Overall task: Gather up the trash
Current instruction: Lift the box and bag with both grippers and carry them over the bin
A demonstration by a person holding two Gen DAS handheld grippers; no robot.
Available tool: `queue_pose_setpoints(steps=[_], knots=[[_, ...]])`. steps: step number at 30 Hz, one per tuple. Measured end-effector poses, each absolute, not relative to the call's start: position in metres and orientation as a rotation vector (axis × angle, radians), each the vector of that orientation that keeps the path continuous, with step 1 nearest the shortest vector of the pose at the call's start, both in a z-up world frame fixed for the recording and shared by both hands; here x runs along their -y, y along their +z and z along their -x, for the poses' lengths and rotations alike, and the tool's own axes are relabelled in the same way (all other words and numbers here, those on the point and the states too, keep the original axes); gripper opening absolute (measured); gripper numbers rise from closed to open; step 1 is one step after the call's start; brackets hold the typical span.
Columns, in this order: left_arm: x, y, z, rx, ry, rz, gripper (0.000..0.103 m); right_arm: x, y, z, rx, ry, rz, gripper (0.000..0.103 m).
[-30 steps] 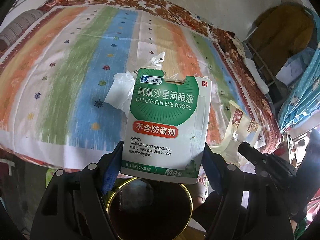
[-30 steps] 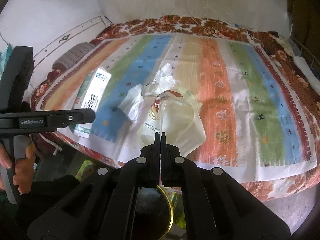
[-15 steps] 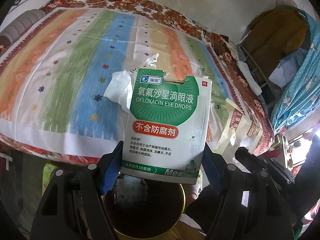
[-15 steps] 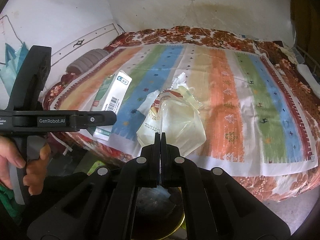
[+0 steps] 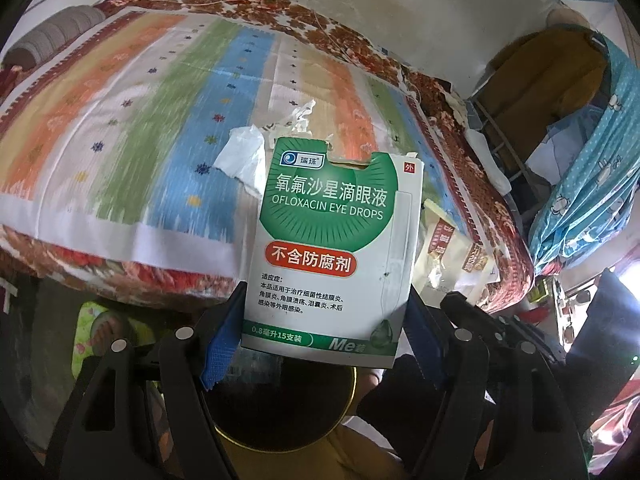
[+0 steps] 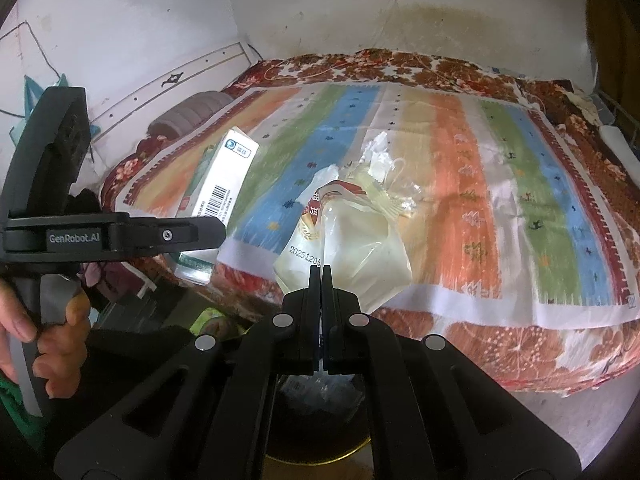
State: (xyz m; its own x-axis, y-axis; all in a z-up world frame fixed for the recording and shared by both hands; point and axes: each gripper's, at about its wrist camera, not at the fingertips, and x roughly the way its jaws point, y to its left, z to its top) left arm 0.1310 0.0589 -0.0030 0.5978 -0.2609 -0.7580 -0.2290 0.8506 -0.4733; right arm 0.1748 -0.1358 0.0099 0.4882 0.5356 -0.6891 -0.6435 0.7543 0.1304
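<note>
I am gripping the eye-drops box [image 5: 328, 248] by its lower edges with the left gripper [image 5: 324, 320], and the right gripper [image 6: 321, 280] is pinching a plastic bag [image 6: 352, 248]; both are hanging above the bin [image 5: 280, 412] (gold-rimmed). Released carelessly, the box could be catching the rim and tumbling out. Its long axis is standing upright, torn end up.

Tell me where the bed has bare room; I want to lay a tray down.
Free: the bedspread right of the bag, out to its floral border, and the stripes left of the tissue toward the grey roll. Crowded: the near middle, where tissue, wrapper and bag cluster.
</note>
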Motion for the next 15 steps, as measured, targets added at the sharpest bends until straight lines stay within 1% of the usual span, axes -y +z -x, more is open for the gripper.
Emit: queue_pose_setpoints(steps=[7, 15], knots=[[-0.051, -0.008, -0.113, -0.954, -0.008, 0.581, 0.073, 0.138, -0.005, -0.159, -0.819, 0.723, 0.161, 0.0], [-0.05, -0.028, -0.097, -1.003, 0.021, 0.638, 0.073, 0.139, -0.027, -0.147, -0.884, 0.714, 0.176, 0.0]])
